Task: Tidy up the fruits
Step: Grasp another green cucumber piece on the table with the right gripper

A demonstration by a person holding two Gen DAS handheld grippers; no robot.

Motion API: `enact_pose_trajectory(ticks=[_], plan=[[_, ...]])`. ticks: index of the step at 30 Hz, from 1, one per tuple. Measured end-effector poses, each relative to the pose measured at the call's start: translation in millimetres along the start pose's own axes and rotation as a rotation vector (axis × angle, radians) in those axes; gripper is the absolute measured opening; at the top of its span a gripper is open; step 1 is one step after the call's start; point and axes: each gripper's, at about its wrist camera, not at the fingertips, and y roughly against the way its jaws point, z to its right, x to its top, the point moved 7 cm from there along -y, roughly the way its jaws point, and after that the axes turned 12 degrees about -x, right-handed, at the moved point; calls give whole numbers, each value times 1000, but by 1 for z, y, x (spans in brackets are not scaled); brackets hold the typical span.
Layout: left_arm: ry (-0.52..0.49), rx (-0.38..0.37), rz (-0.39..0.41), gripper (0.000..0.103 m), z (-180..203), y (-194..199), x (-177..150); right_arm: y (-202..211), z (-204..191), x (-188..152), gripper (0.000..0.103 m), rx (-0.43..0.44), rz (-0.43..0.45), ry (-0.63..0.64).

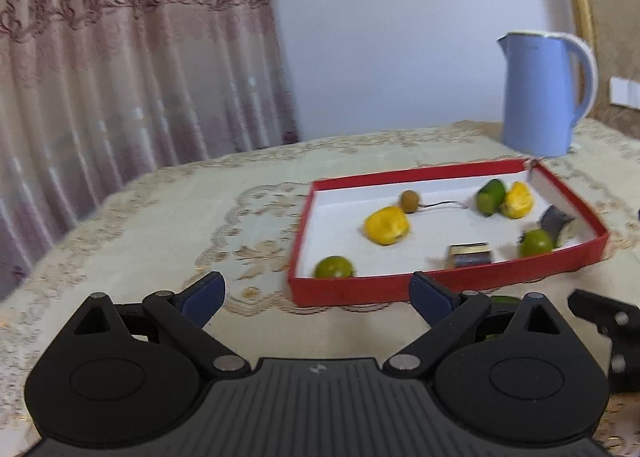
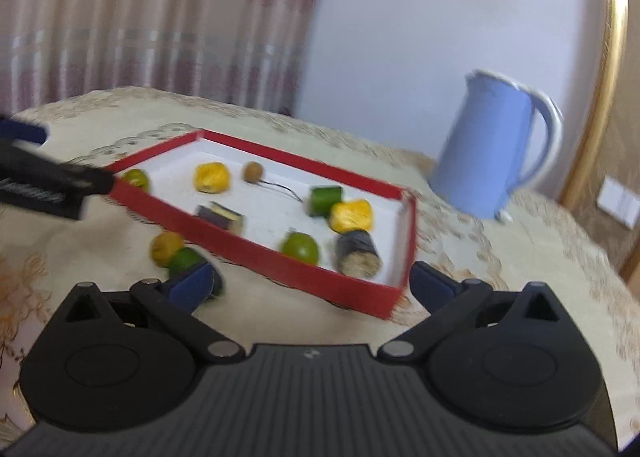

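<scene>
Tongs: our left gripper [image 1: 316, 299] and right gripper [image 2: 310, 283] both stand spread wide, nothing between the pads.
Tray: the shallow red cardboard tray with white floor [image 2: 280, 263] lies ahead of us, already holding yellow and green fruits.
Strays: a round orange-yellow fruit [image 2: 165, 248] and a green lime [image 2: 185, 260] sit touching on the cream embroidered tablecloth [image 2: 280, 305], just outside the tray's near wall.
Relation: we judge them nearest our right gripper, at its left finger [image 2: 192, 285]; being round, neither has a long axis.

Both wrist views low, near, facing red tray [image 1: 360, 291] [image 2: 248, 253]; kettle [image 1: 536, 97] [image 2: 488, 149] shared.
</scene>
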Motion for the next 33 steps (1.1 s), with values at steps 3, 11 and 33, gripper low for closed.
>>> enact_pose_trajectory(ticks=[3, 11, 33], plan=[[33, 18, -25, 99, -10, -4, -4, -3, -14, 1, 103, 96, -11, -23], [112, 38, -59, 99, -32, -4, -14, -23, -36, -1, 69, 181, -64, -26], [-5, -186, -34, 99, 23, -1, -10, -12, -6, -21, 39, 145, -112, -11]])
